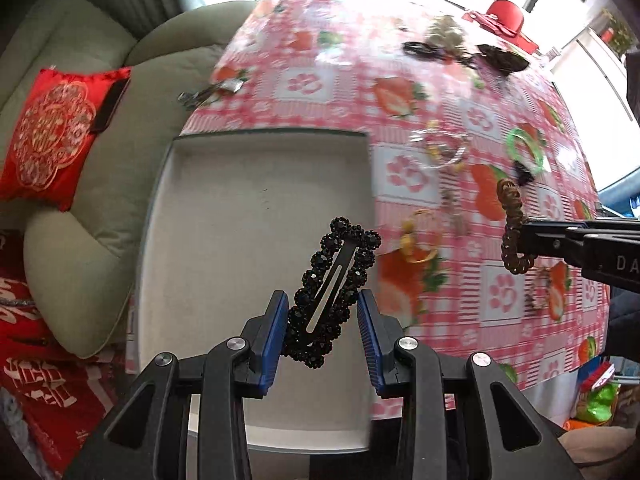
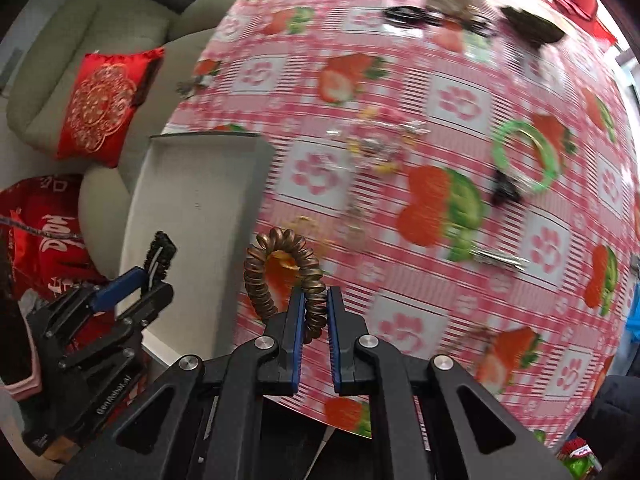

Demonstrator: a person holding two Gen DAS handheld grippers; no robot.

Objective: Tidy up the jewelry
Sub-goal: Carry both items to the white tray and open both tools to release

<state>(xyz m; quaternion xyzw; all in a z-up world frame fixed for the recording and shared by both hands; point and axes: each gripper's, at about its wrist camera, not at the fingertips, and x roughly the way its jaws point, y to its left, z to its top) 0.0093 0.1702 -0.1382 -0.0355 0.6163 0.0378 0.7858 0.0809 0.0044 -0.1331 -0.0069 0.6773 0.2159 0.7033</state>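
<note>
**Two light pieces in hand, tray below**

The left gripper [image 1: 322,312] pinches a black beaded hair clip [image 1: 336,292] by its lower half, blue pads pressing the beaded edges, over the near right part of the white tray [image 1: 224,200]. The clip looks stiff, light and knobbly: the beads give the pads purchase, but the thin metal tongue could spring, so the beaded frame is probably the safer hold, as now.

The right gripper [image 2: 312,312] is nearly closed on one strand of a bronze coil hair tie [image 2: 280,276], which hangs over the checked tablecloth [image 2: 460,100] just right of the tray. It is soft, springy and very light; it would likely stretch or swing rather than slip, and any part of the loop should serve.

More jewelry, including a green bangle [image 2: 524,156], lies scattered farther right.
</note>
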